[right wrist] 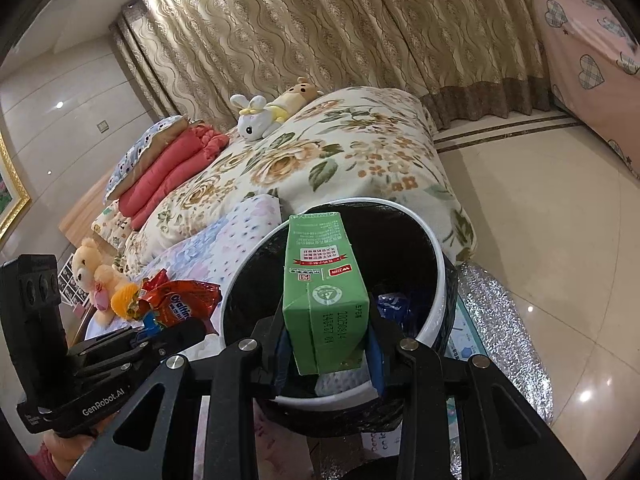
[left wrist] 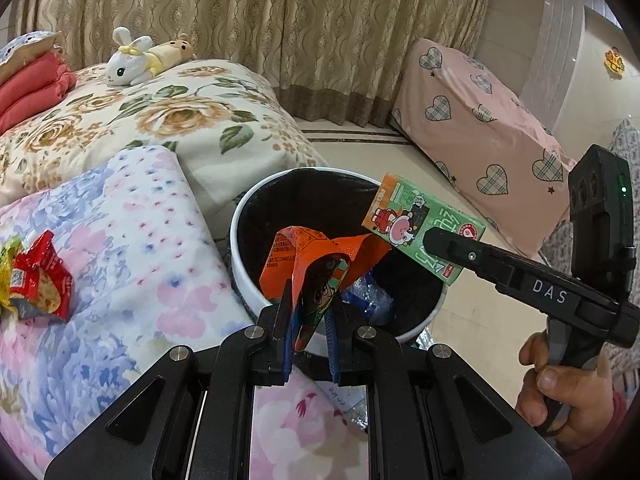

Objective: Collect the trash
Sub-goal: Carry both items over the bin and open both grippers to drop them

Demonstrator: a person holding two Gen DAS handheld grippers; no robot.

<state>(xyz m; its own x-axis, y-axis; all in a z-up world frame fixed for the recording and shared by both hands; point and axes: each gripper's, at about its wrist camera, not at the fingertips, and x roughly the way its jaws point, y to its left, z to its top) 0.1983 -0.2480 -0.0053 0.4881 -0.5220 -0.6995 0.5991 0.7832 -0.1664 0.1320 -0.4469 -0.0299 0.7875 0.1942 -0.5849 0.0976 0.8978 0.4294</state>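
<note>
At frame centre, over the white black-lined round bin holding blue plastic, my left gripper clamps an orange snack wrapper and my right gripper grips a green drink carton

Bin beside bed, seemingly touching

Beside the one bin: two wrappers on the bed, three plush toys, one carton I hold.

Before me a white rabbit plush and bear plush lie on the floral bed, curtains behind.
</note>
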